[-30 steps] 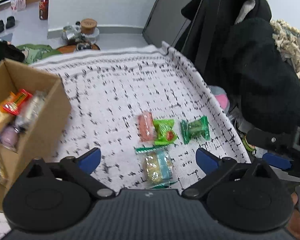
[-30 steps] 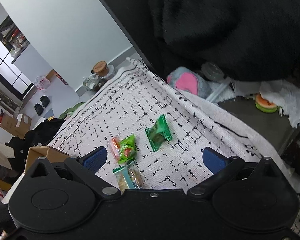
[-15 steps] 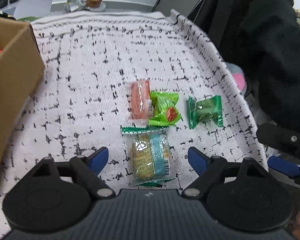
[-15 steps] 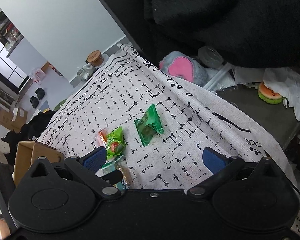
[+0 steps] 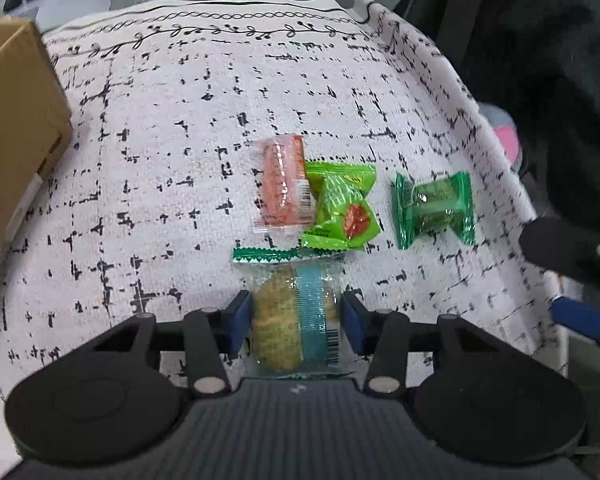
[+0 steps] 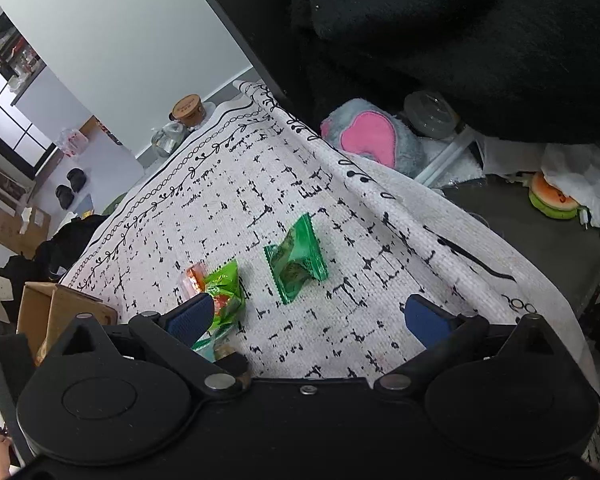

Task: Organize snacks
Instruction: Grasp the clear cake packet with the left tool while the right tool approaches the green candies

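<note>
Because the cardboard box point(image 5: 18, 128) stands at the far left edge of the cloth-covered surface point(image 5: 160, 160), it reads as the likely destination, well apart from the four loose snacks. Nearer the middle, the left gripper point(image 5: 296, 322) straddles the clear-wrapped biscuit packet point(image 5: 294, 316); its fingers point(image 5: 239, 320) have just been closing and now sit at the wrapper's sides, though firm contact cannot be confirmed. The packet lies flat on the cloth, not lifted. Just beyond it lie the pink wafer pack point(image 5: 284, 184) and the light-green candy point(image 5: 342, 208), touching each other. Further right, the dark-green candy point(image 5: 434, 210) lies alone. The right gripper point(image 6: 308, 316) hovers wide open and empty, probably lined up on that piece for a later pick.
</note>
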The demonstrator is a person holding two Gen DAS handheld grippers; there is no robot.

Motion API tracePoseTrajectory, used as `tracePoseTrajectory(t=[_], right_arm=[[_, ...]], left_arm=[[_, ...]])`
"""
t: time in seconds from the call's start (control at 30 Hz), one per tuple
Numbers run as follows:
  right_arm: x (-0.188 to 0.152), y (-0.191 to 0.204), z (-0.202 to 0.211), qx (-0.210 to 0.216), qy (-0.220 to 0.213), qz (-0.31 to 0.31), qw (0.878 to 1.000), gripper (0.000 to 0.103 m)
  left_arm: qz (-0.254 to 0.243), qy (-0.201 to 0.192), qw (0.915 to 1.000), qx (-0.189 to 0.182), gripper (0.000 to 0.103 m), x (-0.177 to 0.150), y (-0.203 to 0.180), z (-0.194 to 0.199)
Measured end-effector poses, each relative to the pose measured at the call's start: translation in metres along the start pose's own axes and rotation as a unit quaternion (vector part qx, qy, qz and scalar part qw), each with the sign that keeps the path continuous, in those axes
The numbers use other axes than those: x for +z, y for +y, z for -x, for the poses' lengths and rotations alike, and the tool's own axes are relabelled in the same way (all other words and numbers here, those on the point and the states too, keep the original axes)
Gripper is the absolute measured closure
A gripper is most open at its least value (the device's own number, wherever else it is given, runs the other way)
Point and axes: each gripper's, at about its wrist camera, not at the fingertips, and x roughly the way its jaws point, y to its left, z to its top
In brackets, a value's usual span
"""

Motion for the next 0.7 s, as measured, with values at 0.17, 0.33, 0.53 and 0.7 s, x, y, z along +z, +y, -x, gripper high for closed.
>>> tracePoseTrajectory(t=[0.17, 0.33, 0.53, 0.7], right_arm=[[0.002, 0.003, -0.006, -0.002, 0.006, 0.002, 1.000, 0.001], [0.004, 0.003, -0.008, -0.010, 0.004, 0.000, 1.000, 0.001], [0.006, 0.005, -0.013, -0.012, 0.012, -0.001, 1.000, 0.001], [0.018, 0.016, -0.022, -0.014, 0.003, 0.009, 1.000, 0.003]], left_arm=[[0.005, -0.015, 0.9999, -0.002, 0.056, 0.005, 0.008, 0.011], [0.003, -0.023, 0.9997, -0.003, 0.056, 0.011, 0.015, 0.022], [0.004, -0.039, 0.9992, -0.002, 0.056, 0.018, 0.024, 0.035], [0.003, -0.054, 0.9985, -0.001, 0.056, 0.024, 0.032, 0.046]])
